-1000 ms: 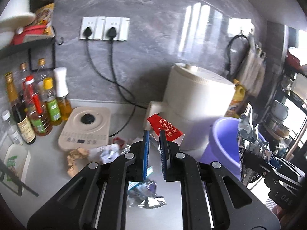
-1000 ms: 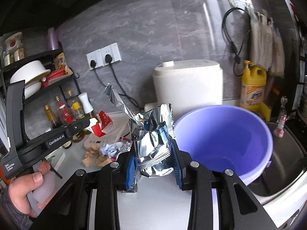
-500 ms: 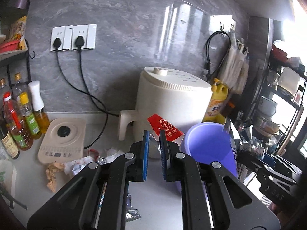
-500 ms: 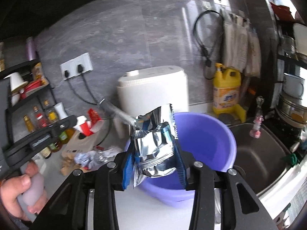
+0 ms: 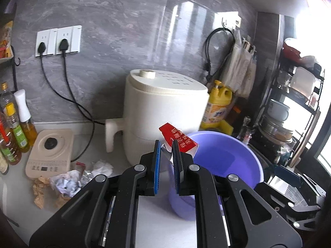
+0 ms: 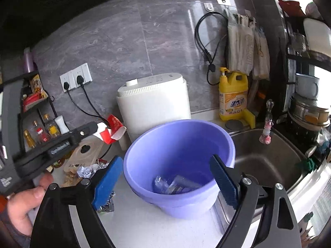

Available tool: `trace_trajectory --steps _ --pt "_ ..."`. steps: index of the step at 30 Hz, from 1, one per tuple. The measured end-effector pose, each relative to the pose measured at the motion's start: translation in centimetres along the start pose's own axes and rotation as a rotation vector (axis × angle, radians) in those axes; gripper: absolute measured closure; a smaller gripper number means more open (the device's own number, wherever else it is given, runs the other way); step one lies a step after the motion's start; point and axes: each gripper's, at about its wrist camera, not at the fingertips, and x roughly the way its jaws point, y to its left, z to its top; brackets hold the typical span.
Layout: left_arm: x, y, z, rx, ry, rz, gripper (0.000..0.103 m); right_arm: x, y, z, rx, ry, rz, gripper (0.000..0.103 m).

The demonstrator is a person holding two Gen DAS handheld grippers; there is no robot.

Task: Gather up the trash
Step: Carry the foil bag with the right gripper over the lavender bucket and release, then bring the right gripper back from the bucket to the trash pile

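Now the right gripper (image 6: 165, 177) gapes over the bucket (image 6: 180, 142); left gripper (image 5: 165, 155) pinches a red wrapper (image 5: 179, 140).

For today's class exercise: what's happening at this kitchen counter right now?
A person is clearing trash into a purple basin. The right gripper has just been opening, nothing between its jaws; a foil wrapper lies inside the basin. The left gripper is shut on a red-and-white carton. Crumpled scraps remain on the counter.

White Chinese characters run along the red carton (image 5: 179, 140); none elsewhere can be read.
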Motion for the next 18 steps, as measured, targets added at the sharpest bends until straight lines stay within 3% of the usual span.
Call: trace_trajectory --steps 10,13,18 --pt "1.7 -3.6 -0.4 0.014 0.038 -0.091 0.088 -2.7 -2.5 -0.8 0.042 -0.009 -0.043 0.013" --pt "1.4 -3.4 -0.6 -0.012 0.03 -0.127 0.047 -2.9 -3.0 -1.0 0.054 -0.006 -0.045 0.012" --pt "-0.3 -1.4 -1.0 -0.053 0.015 -0.062 0.032 -2.4 -2.4 -1.2 0.045 -0.002 -0.019 0.008"
